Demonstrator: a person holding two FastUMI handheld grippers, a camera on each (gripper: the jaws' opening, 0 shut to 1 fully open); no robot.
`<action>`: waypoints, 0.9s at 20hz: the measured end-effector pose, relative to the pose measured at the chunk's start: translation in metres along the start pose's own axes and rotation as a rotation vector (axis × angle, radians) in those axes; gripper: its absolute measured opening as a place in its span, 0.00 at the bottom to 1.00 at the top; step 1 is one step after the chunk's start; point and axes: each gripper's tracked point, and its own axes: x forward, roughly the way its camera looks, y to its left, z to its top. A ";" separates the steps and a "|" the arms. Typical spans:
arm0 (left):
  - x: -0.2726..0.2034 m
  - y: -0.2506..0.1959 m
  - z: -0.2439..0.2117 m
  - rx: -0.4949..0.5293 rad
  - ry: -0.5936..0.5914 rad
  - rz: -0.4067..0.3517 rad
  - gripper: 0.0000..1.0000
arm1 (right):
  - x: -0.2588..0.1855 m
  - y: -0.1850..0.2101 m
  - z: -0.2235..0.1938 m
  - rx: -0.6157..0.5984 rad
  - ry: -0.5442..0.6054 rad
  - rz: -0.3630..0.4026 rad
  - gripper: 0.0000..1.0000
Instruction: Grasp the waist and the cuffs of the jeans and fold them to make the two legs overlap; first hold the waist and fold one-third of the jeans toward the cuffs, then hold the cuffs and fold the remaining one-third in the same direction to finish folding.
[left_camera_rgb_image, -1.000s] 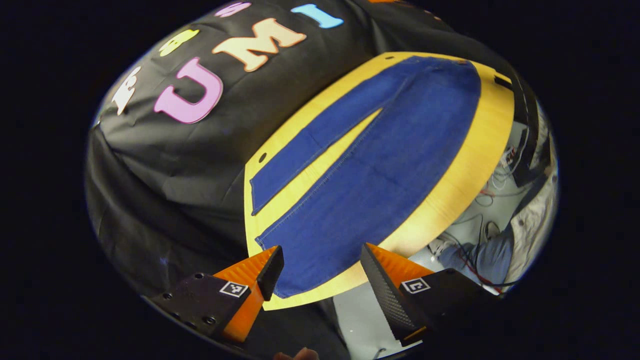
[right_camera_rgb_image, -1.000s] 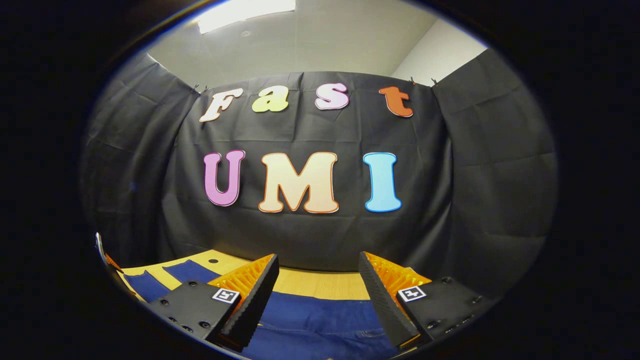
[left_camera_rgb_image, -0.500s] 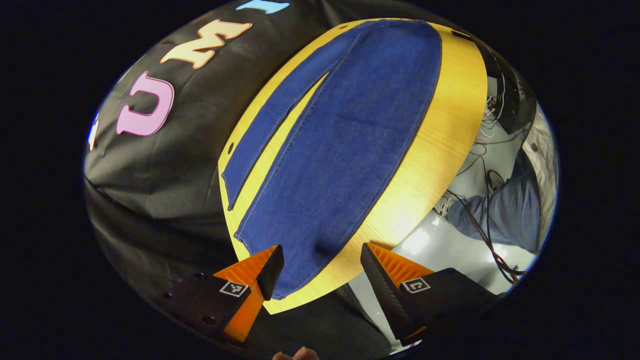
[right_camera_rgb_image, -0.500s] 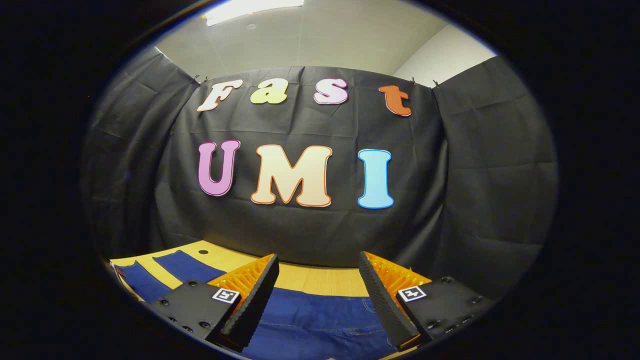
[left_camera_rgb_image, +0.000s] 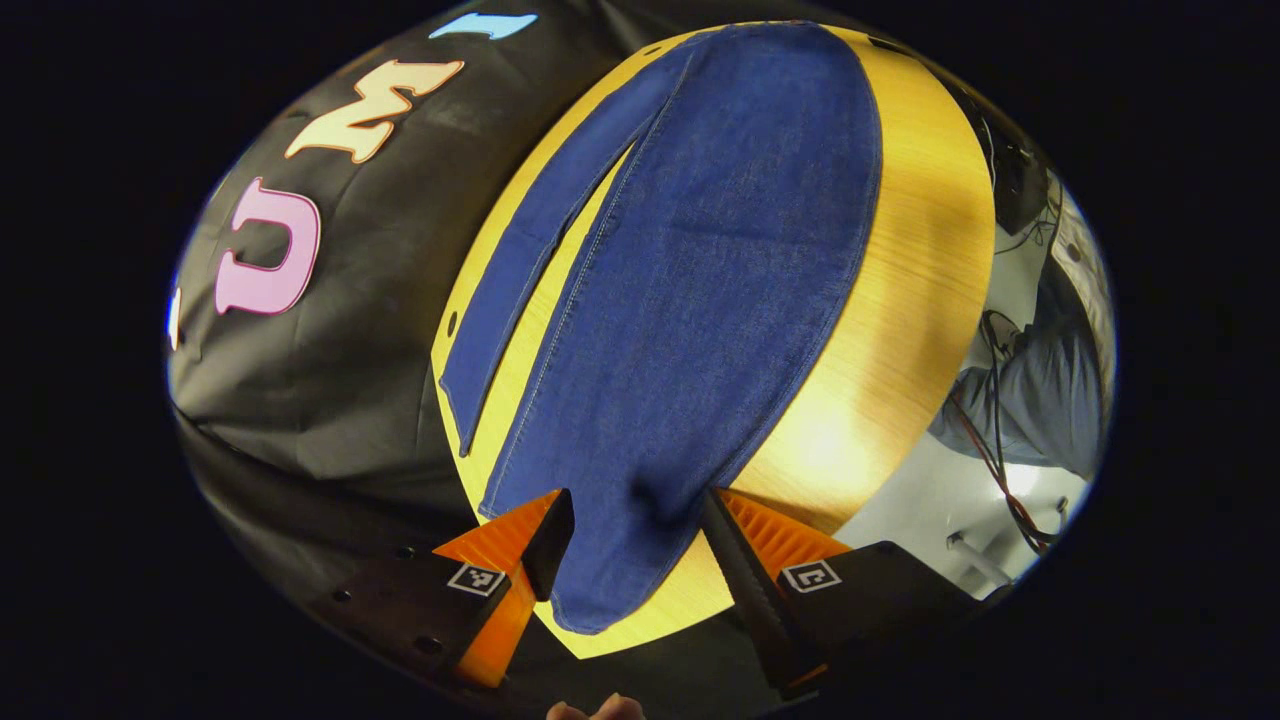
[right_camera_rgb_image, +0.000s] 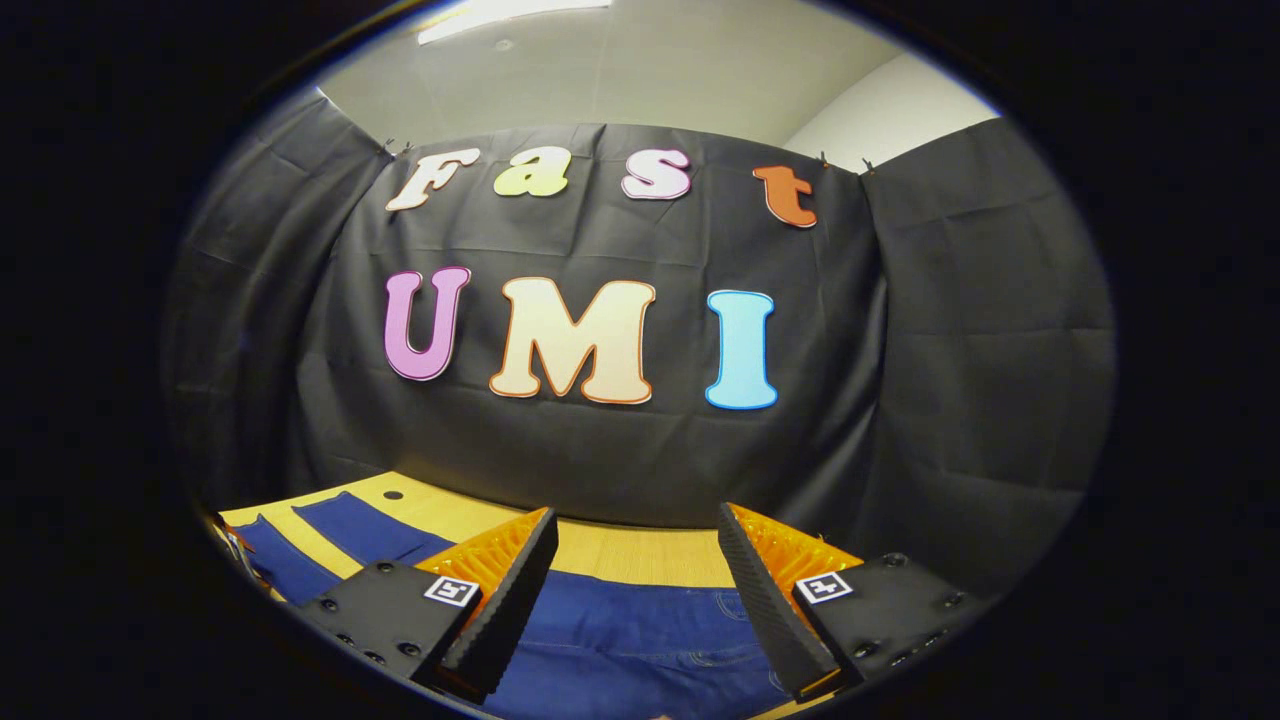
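Observation:
Dark blue jeans lie flat on a yellow wooden table, their two legs spread apart. The thin-looking far leg runs along the table's far side. The wide near leg ends in a cuff that lies between the fingers of my left gripper, which is open and straddles it just above the cloth. In the right gripper view, my right gripper is open and hovers over the jeans' waist end, holding nothing. The leg ends show at the left there.
Black cloth walls the table's far side. Beyond the table's near edge is a pale floor with cables and a person's blue sleeve. A small hole marks the tabletop near the far leg.
My left gripper has come forward and down over the near leg's cuff, and its fingers have drawn slightly closer together. The right gripper has tipped down a little, showing more of the jeans.

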 end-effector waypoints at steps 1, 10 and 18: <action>0.004 0.004 0.002 0.006 -0.004 0.003 0.85 | 0.001 0.000 -0.002 0.003 0.004 -0.002 1.00; 0.025 -0.011 0.007 0.038 0.028 -0.137 0.18 | 0.005 -0.009 -0.015 -0.014 0.028 -0.026 0.97; 0.023 -0.010 0.006 0.011 0.043 -0.110 0.00 | -0.016 -0.044 -0.061 -0.246 0.108 -0.008 0.99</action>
